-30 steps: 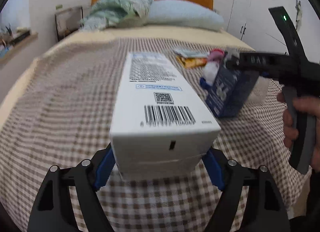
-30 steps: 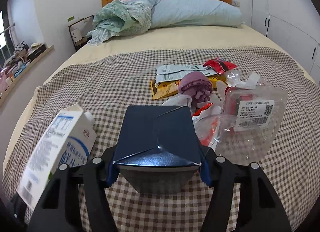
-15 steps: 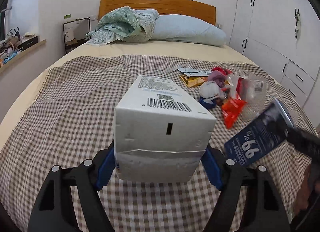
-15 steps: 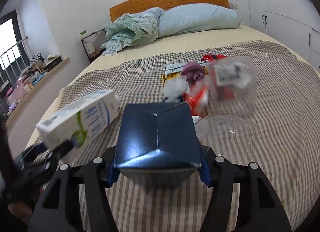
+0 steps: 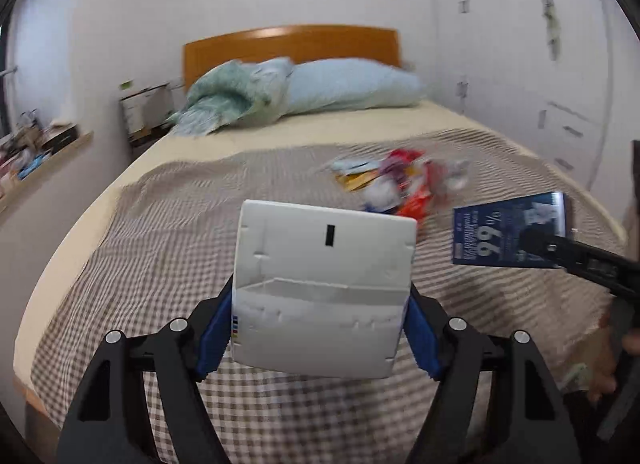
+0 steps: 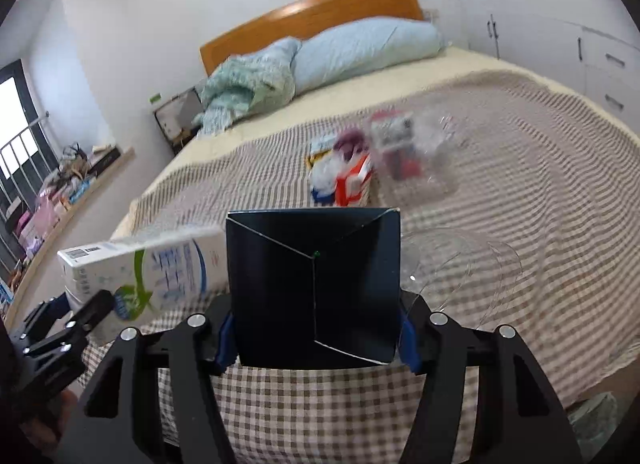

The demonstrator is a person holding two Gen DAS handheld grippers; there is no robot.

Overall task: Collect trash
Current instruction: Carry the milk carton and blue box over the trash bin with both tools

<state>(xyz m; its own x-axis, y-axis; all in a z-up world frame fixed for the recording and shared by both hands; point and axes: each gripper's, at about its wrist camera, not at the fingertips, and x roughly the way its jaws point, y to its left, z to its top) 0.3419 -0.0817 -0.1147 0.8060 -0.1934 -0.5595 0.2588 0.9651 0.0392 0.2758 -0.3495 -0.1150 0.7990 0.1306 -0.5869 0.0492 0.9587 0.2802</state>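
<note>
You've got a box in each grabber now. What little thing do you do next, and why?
Probably carry both boxes away from the bed toward wherever the trash goes; no bin shows in either view. The left gripper is clamped on the white milk carton and the right gripper on the dark blue box, both lifted clear of the checked blanket. With both full, the wrapper pile must wait.

Two cartons are held: one white carton (image 5: 324, 288), one dark blue carton (image 6: 314, 288); one pillow (image 5: 348, 85).
</note>
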